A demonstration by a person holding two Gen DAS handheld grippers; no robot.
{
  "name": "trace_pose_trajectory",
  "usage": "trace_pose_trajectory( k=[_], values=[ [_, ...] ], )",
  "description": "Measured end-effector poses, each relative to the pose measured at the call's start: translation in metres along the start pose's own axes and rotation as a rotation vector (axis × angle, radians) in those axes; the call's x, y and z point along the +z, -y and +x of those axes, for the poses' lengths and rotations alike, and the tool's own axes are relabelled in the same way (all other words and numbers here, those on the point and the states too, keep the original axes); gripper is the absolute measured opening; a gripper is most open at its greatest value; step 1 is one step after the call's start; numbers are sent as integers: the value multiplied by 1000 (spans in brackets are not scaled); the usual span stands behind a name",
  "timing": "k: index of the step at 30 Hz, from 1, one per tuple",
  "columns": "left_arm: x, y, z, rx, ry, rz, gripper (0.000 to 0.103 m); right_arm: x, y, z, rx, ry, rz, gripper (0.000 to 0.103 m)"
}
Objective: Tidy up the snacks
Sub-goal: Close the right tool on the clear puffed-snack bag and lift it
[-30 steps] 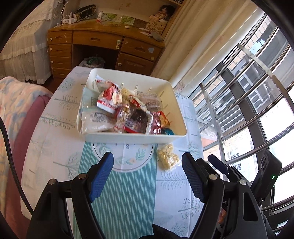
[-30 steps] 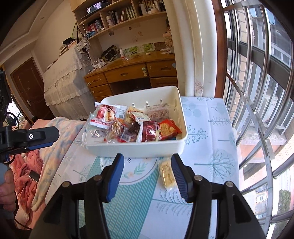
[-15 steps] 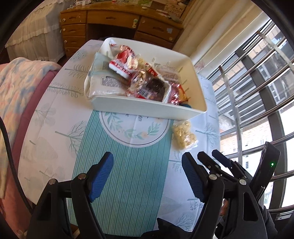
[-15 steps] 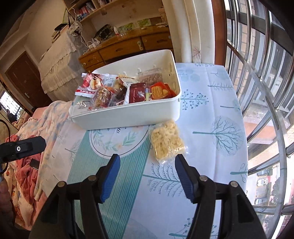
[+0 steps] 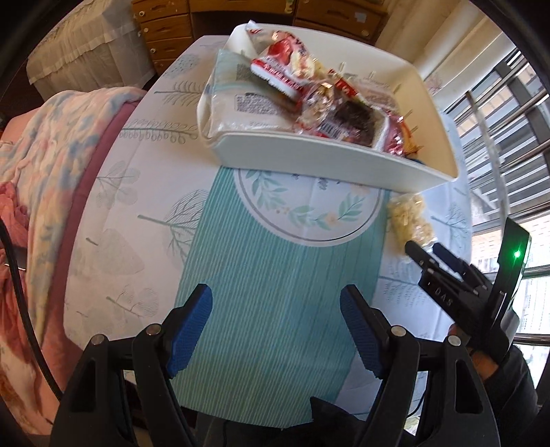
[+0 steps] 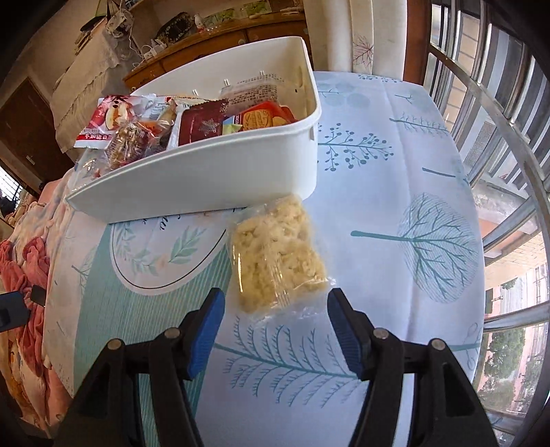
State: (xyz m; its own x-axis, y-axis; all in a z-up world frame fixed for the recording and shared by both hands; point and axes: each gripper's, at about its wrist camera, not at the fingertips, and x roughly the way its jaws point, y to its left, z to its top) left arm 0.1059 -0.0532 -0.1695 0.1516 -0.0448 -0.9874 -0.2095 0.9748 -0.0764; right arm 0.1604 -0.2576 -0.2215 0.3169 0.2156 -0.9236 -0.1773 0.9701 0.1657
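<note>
A clear packet of pale puffed snack lies on the tablecloth just in front of the white bin; it also shows in the left wrist view. The bin holds several wrapped snacks. My right gripper is open, low over the table, its blue pads either side of the packet's near end, not touching. It appears in the left wrist view beside the packet. My left gripper is open and empty above the teal striped cloth.
A blanket-covered seat lies along the table's left edge. Window bars run along the right. A wooden desk with drawers stands behind the table.
Both grippers have moved down and forward towards the table. The right gripper has closed in on the puffed snack packet, which now sits between its open pads.
</note>
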Motion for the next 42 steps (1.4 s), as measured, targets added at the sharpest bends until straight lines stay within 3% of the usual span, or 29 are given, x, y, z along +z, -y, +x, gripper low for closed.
trace_pose_trajectory(
  k=[4, 16, 31, 42],
  values=[
    [0, -5, 6, 48, -34, 0, 77, 1, -6, 10, -17, 16, -60, 73],
    [1, -8, 7, 84, -58, 8, 78, 8, -15, 29, -76, 44, -157, 86],
    [-2, -21, 1, 86, -47, -19, 78, 14, -14, 30, -80, 17, -117, 75],
    [3, -32, -6, 33, -12, 3, 78, 1, -13, 11, -31, -12, 16, 74]
  ],
)
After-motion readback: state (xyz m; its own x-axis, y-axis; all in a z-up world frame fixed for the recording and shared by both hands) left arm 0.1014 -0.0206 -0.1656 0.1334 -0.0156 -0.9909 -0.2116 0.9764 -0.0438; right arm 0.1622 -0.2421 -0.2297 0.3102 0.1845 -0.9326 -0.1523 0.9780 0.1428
